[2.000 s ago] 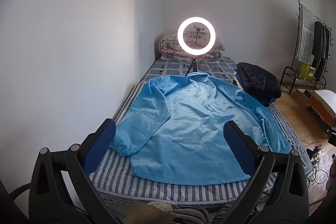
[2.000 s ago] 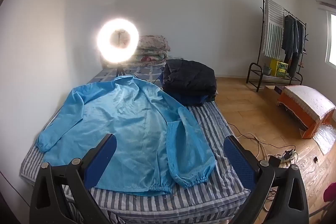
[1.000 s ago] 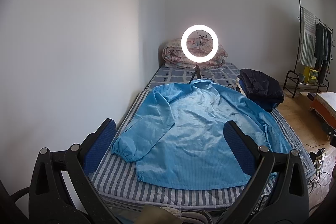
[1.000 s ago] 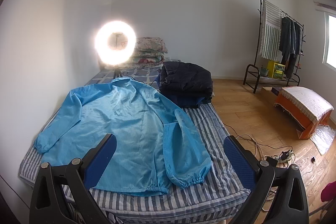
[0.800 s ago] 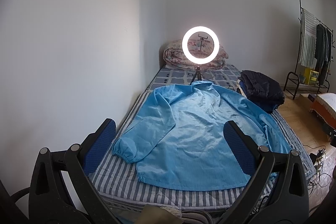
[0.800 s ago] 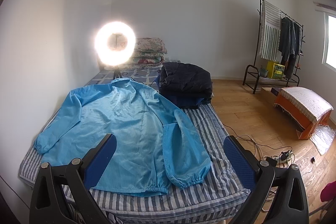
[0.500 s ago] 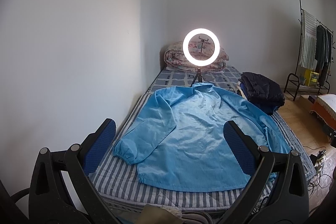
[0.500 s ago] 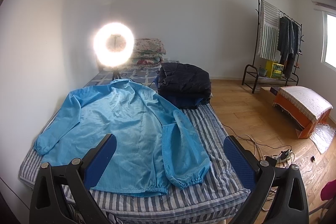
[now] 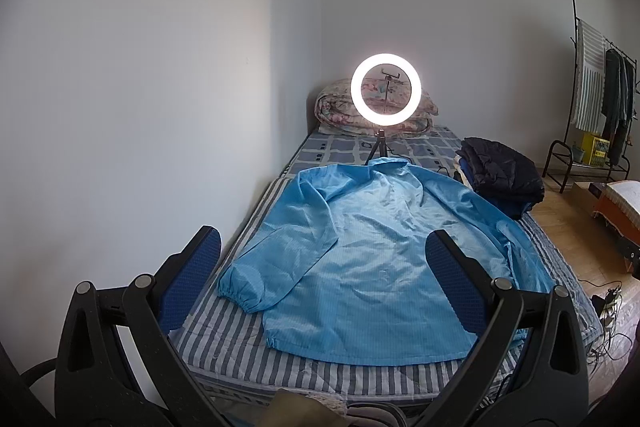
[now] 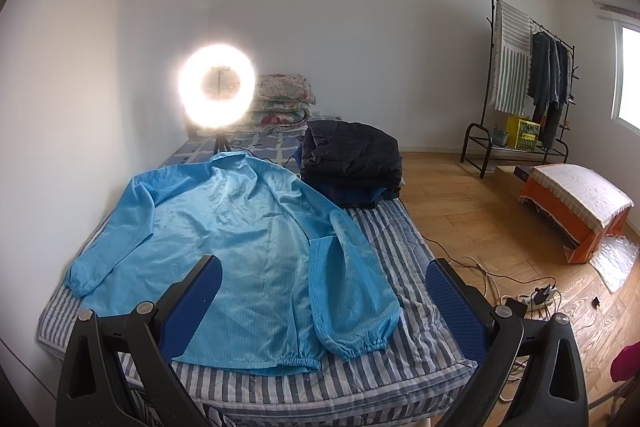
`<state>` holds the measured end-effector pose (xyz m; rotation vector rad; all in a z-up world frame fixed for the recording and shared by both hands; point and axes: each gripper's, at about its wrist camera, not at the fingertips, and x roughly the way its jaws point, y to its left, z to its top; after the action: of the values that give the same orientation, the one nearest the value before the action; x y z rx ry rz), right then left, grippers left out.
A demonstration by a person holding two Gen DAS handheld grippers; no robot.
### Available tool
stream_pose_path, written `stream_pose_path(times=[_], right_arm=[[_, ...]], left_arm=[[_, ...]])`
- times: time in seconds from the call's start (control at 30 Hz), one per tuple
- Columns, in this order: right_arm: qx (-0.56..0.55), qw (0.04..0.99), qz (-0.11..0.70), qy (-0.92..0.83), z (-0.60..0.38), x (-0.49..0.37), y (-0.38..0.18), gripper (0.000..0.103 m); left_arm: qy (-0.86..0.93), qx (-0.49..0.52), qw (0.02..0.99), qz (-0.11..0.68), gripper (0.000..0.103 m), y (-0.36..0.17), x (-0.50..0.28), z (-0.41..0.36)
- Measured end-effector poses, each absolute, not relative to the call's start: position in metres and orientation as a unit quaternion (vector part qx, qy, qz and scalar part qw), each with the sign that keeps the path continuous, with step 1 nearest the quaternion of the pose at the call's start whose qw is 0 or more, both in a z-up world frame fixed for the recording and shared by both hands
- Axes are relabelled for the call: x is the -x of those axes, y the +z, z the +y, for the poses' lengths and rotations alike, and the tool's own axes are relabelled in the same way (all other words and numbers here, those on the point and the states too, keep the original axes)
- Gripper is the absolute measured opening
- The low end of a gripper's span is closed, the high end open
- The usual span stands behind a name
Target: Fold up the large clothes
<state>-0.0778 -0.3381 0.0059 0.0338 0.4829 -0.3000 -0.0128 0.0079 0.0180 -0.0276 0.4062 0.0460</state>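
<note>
We have drawn back slightly from bed (image 9: 224, 343); jacket (image 9: 360, 247) now spread flat, unfolded; both grippers' fingers (image 9: 192, 279) (image 10: 452, 303) released, empty; folding not begun.

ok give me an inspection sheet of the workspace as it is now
surface: striped bed, bare at the near edge
job's things: blue jacket spread flat, unfolded, sleeves out to both sides, collar toward the ring light
clutter: dark folded clothes beside the jacket's far right shoulder; rolled quilt at the head of the bed
grippers: left gripper and right gripper both open, empty, held off the jacket
cables: loose wires and a power strip on the floor right of the bed
surroundings: white walls, wood floor, clothes rack, covered orange bench
</note>
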Motion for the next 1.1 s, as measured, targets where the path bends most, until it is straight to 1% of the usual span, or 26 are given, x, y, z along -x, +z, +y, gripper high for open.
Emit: stream_pose_path(times=[0.47, 1.1], right_arm=[[-0.019, 0.959, 0.238, -0.155, -0.338, 0.078, 0.013, 0.103], [-0.012, 0.960, 0.234, -0.157, -0.326, 0.067, 0.013, 0.103]], left_arm=[[0.025, 0.018, 0.979, 0.204, 0.103, 0.015, 0.014, 0.018], [0.061, 0.016, 0.975, 0.214, 0.103, -0.006, 0.004, 0.036]])
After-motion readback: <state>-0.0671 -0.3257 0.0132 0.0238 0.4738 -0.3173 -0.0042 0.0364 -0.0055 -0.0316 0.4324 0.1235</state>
